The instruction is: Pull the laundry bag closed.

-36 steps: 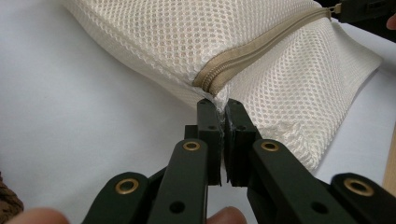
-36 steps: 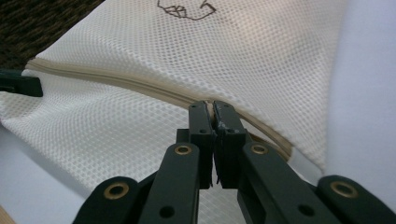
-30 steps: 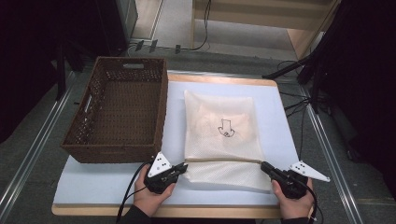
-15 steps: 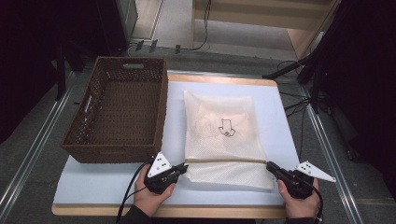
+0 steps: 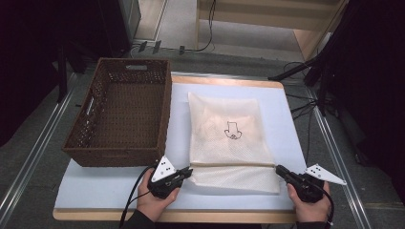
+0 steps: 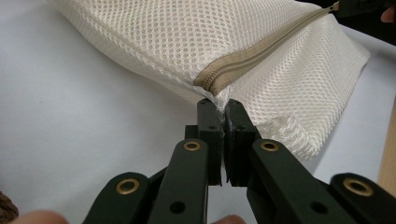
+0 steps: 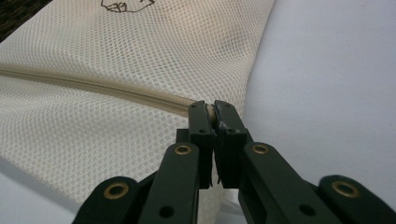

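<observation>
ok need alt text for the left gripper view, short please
Black tongs shut on the corner of a white mesh laundry bag, right at the end of its beige zipper. The bag lies on a pale blue-white table cover, and the zipper runs away to the upper right.

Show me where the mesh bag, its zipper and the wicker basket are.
mesh bag point(image 5: 229, 114): high view, on its upper panel.
zipper point(image 6: 243, 58): left gripper view, on the beige zipper tape.
wicker basket point(image 5: 165, 112): high view, on its right wall.
</observation>
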The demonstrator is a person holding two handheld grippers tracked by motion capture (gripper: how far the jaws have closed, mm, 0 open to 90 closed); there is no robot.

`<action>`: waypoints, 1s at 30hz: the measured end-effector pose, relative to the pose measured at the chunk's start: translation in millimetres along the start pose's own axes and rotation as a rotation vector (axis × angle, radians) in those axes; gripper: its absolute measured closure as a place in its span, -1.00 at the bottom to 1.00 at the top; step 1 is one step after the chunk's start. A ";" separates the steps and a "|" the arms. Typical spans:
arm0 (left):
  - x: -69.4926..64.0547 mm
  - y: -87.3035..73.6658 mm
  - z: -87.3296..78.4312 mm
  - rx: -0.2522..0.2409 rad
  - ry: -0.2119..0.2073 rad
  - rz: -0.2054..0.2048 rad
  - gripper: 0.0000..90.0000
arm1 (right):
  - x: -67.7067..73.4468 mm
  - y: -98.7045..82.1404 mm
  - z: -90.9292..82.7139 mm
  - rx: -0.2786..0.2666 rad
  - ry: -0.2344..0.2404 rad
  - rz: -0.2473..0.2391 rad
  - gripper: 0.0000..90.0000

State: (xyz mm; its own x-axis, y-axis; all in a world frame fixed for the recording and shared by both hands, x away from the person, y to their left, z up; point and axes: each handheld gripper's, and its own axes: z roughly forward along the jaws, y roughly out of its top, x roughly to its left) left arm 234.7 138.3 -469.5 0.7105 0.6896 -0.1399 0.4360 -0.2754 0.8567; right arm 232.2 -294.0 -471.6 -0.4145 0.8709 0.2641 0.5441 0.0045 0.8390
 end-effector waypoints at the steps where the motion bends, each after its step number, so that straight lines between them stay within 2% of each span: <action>1: -0.1 0.0 0.5 0.005 -0.006 0.003 0.93 | -0.8 -0.3 0.0 -0.002 0.001 0.004 0.95; 2: -0.1 0.2 0.9 0.009 -0.007 0.003 0.92 | -1.4 -0.5 0.4 0.000 0.005 0.008 0.95; 3: -0.5 0.4 0.7 0.009 0.002 0.004 0.88 | -2.8 -1.4 1.7 -0.013 0.028 0.002 0.92; 5: -1.5 0.5 -1.1 -0.006 0.014 0.018 0.83 | -2.8 -1.6 2.5 -0.021 0.032 -0.005 0.84; 8: -2.1 0.6 -5.3 -0.031 0.013 0.031 0.58 | -0.4 0.5 2.9 -0.053 0.022 -0.026 0.50; 12: 2.7 1.5 -11.8 -0.073 -0.001 0.003 0.27 | 1.4 1.1 4.8 -0.071 0.036 -0.043 0.12; 16: 7.9 2.4 -19.7 -0.101 -0.017 -0.021 -0.04 | 0.5 1.9 5.4 -0.066 0.018 -0.033 -0.24; 18: 9.4 2.6 -23.1 -0.120 -0.035 -0.031 -0.21 | -0.1 2.8 4.3 -0.068 0.021 -0.045 -0.44; 20: 10.1 2.5 -26.7 -0.133 -0.055 -0.017 -0.42 | 0.2 4.1 2.4 -0.075 0.025 -0.050 -0.55; 24: 11.8 3.5 -35.6 -0.159 -0.081 0.003 -0.64 | 0.0 6.3 0.5 -0.074 0.044 -0.070 -0.68; 30: 16.5 4.2 -51.8 -0.200 -0.069 -0.003 -0.71 | -5.5 8.1 -4.6 -0.086 0.012 -0.059 -0.70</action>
State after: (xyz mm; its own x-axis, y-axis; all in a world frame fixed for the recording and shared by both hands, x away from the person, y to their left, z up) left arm 219.7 183.2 -442.5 0.7484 0.6410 -0.1702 0.3248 -0.1304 0.9367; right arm 235.6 -301.0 -464.1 -0.4529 0.8643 0.2188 0.4540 0.0123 0.8909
